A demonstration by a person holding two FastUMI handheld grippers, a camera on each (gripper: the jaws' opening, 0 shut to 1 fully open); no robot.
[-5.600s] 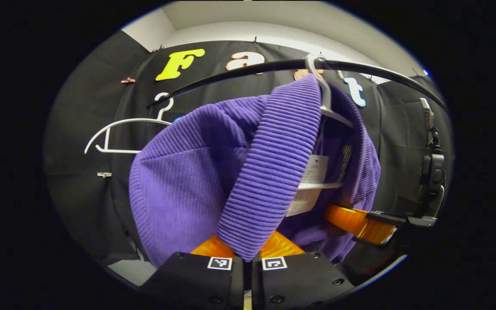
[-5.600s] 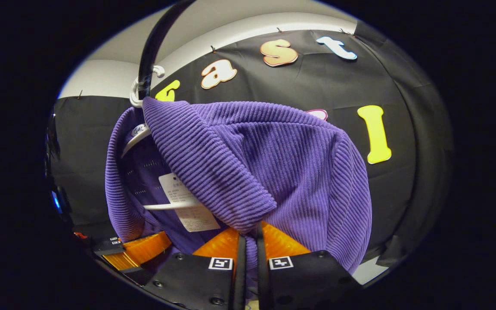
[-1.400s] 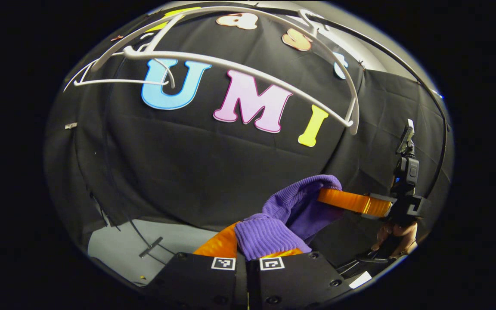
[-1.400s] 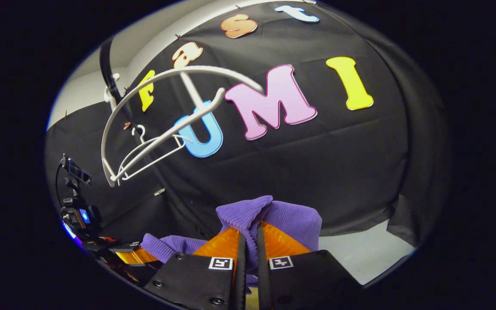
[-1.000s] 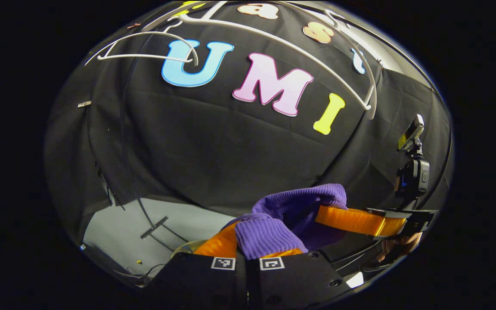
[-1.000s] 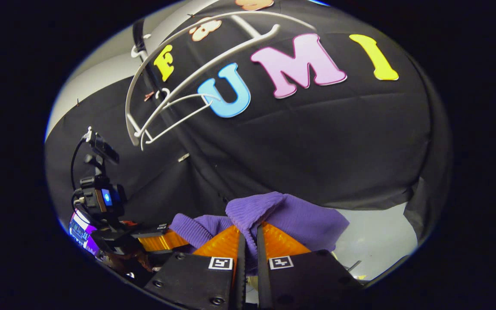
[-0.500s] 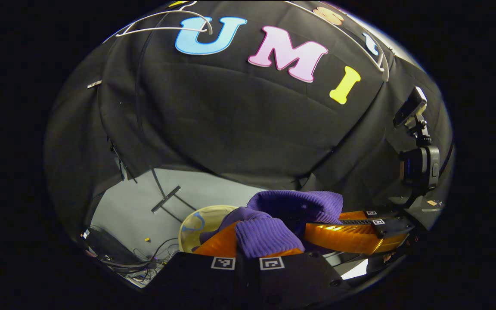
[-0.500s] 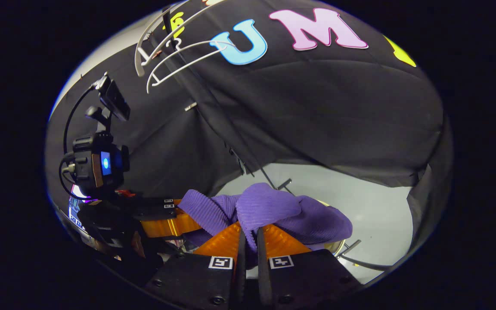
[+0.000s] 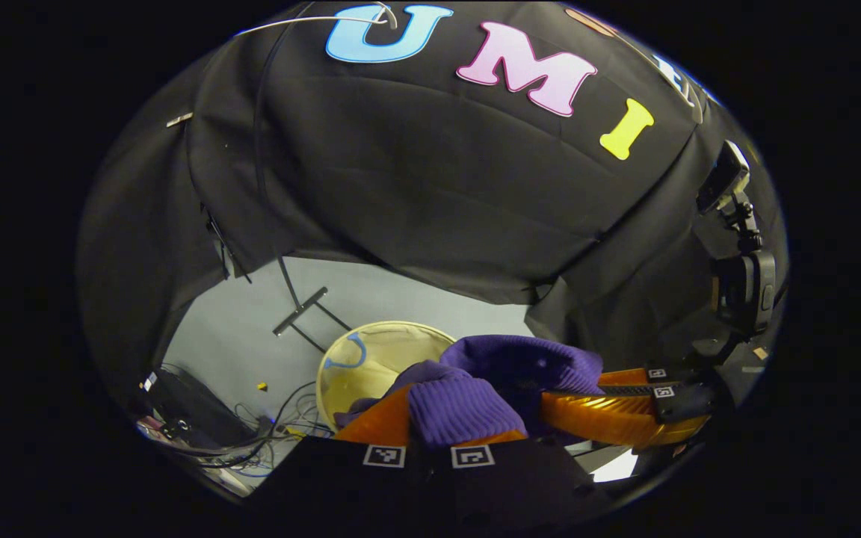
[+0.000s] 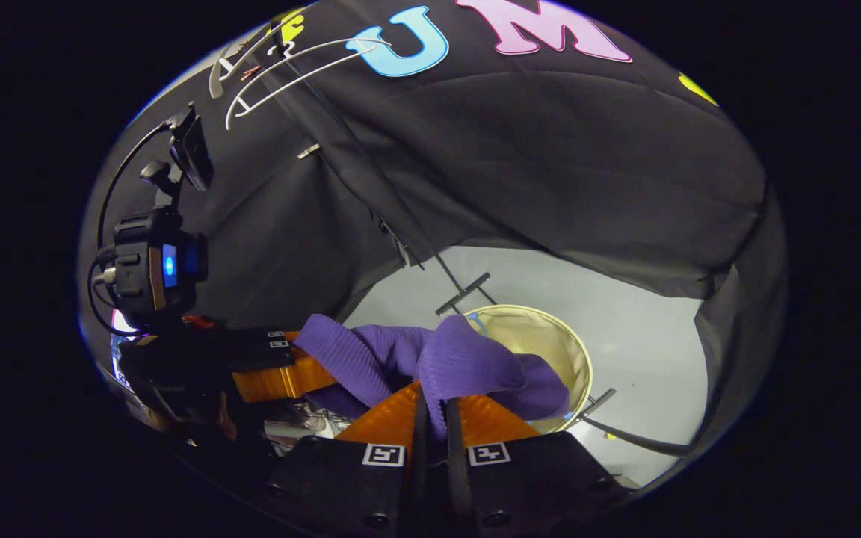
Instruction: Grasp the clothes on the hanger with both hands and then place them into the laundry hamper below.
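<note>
While both grippers, left gripper [image 9: 430, 433] and right gripper [image 10: 430, 418], clamped the purple sweater [image 10: 468, 366], the laundry hamper [image 10: 576, 359] lay beneath them.

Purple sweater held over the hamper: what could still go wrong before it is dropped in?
1. The sweater is bunched between the left gripper and the right gripper; if one lets go first, it may swing and miss.
2. The hamper opening looks narrow, so loose fabric could drape over its rim.
3. Cables lie beside the hamper and might catch a stray sleeve.
</note>
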